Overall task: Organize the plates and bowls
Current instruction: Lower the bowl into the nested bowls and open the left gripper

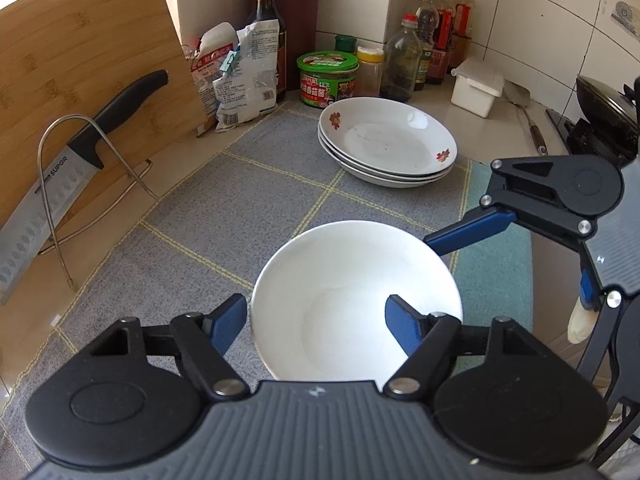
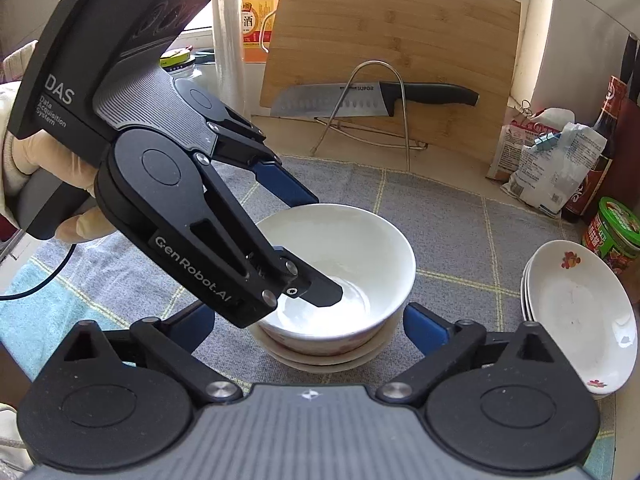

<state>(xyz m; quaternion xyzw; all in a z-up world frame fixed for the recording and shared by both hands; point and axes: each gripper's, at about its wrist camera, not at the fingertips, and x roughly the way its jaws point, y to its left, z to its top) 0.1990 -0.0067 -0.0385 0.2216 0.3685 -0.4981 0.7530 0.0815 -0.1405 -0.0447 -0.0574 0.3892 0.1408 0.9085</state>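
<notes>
A white bowl (image 1: pixel 356 300) tops a stack of bowls (image 2: pixel 332 344) on the grey checked cloth (image 1: pixel 240 200). My left gripper (image 1: pixel 316 320) is open and straddles the bowl's near-left rim, one finger outside and one inside; from the right wrist view (image 2: pixel 320 240) its lower finger reaches the bowl's bottom. My right gripper (image 2: pixel 306 324) is open, its fingers either side of the bowl stack, close in front of it. A stack of white flowered plates (image 1: pixel 388 144) sits further back; in the right wrist view it lies at the right (image 2: pixel 580 312).
A bamboo cutting board (image 1: pixel 80 80) leans at the left with a knife (image 1: pixel 60 176) in a wire rack (image 1: pixel 92 168). Sauce bottles (image 1: pixel 432 40), a green jar (image 1: pixel 327 80), a bag (image 1: pixel 244 72) and a white box (image 1: pixel 476 86) line the back. A wok (image 1: pixel 604 104) sits at the right.
</notes>
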